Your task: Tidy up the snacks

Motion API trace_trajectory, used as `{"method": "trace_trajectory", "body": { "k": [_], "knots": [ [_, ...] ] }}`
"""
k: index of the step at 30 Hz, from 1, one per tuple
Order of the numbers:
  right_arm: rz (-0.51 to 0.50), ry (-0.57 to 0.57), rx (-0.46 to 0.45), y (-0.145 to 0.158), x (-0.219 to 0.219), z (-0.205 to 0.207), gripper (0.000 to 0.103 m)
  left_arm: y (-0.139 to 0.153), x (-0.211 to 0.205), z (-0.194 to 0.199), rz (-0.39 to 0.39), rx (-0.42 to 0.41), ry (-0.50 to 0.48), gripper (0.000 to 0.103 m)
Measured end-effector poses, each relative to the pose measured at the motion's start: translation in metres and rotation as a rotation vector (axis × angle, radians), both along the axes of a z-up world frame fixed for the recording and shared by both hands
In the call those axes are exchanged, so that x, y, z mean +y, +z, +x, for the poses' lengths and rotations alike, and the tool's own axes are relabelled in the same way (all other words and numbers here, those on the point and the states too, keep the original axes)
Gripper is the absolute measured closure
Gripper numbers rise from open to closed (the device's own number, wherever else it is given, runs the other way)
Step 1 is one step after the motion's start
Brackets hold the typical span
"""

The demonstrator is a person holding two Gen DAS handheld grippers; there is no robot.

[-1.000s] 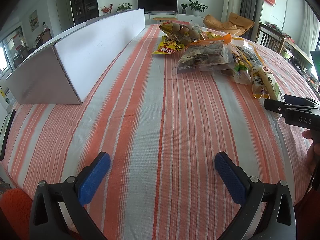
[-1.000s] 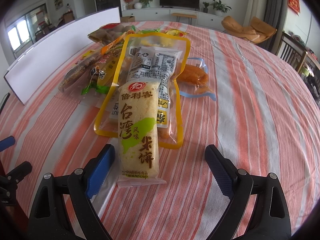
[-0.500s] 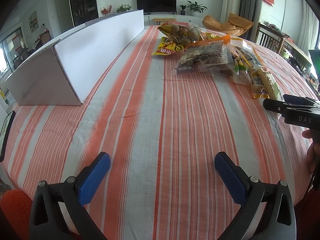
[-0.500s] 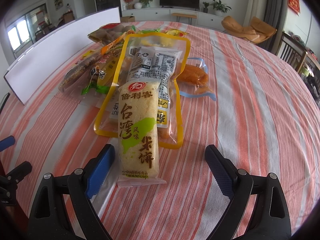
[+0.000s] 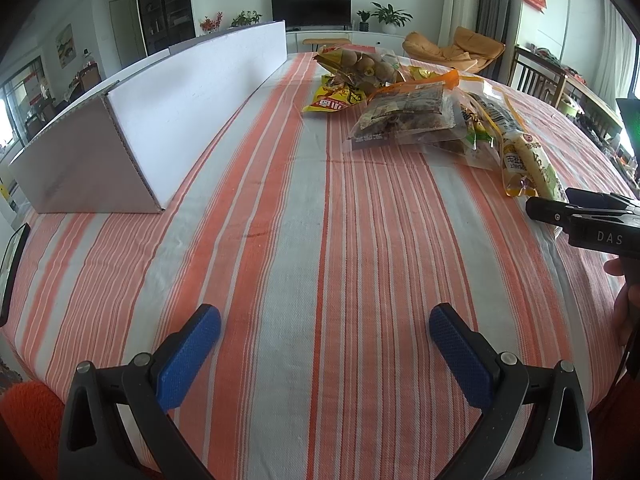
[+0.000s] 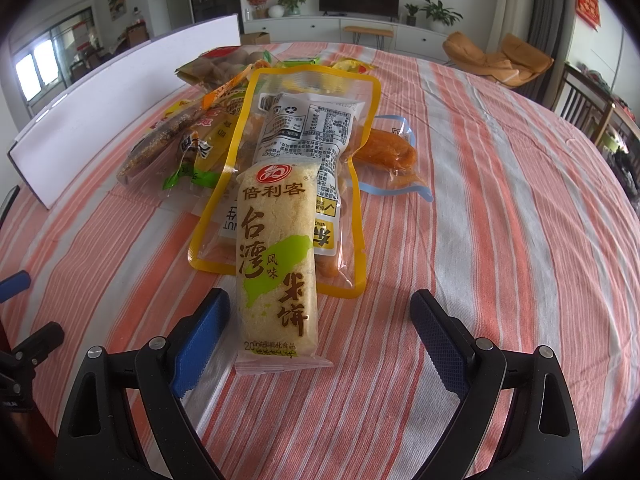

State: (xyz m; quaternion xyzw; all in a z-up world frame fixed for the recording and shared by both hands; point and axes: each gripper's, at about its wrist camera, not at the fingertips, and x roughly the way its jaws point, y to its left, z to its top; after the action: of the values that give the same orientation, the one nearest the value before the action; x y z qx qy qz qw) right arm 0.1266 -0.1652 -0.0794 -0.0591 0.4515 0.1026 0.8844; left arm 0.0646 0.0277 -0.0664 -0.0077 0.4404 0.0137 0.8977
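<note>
nothing moved; right hand-held gripper [image 6: 320, 320] seemingly wide.

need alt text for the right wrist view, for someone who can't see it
The open right claw hovers over a striped tablecloth, its blue fingertips either side of a pale rice cracker packet. Behind lies a pile of bagged snacks and a long white box.

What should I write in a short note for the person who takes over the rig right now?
Left gripper: jaws open, empty, over bare striped tablecloth.
Right gripper: jaws open, straddling the near end of the long yellow rice-cake packet, not gripping it.
Snack pile lies loose mid-table; the white cardboard box stands on the left.
Done: nothing sorted.
Left: every snack.
</note>
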Motion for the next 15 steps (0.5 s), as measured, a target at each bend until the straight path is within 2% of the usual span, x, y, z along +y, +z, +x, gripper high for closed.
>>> {"method": "trace_trajectory", "body": {
  "k": [15],
  "knots": [
    [0.000, 0.000, 0.000, -0.0002, 0.0003, 0.0002, 0.009, 0.0009, -0.0007, 0.0010, -0.001, -0.002, -0.008, 0.000]
  ]
}}
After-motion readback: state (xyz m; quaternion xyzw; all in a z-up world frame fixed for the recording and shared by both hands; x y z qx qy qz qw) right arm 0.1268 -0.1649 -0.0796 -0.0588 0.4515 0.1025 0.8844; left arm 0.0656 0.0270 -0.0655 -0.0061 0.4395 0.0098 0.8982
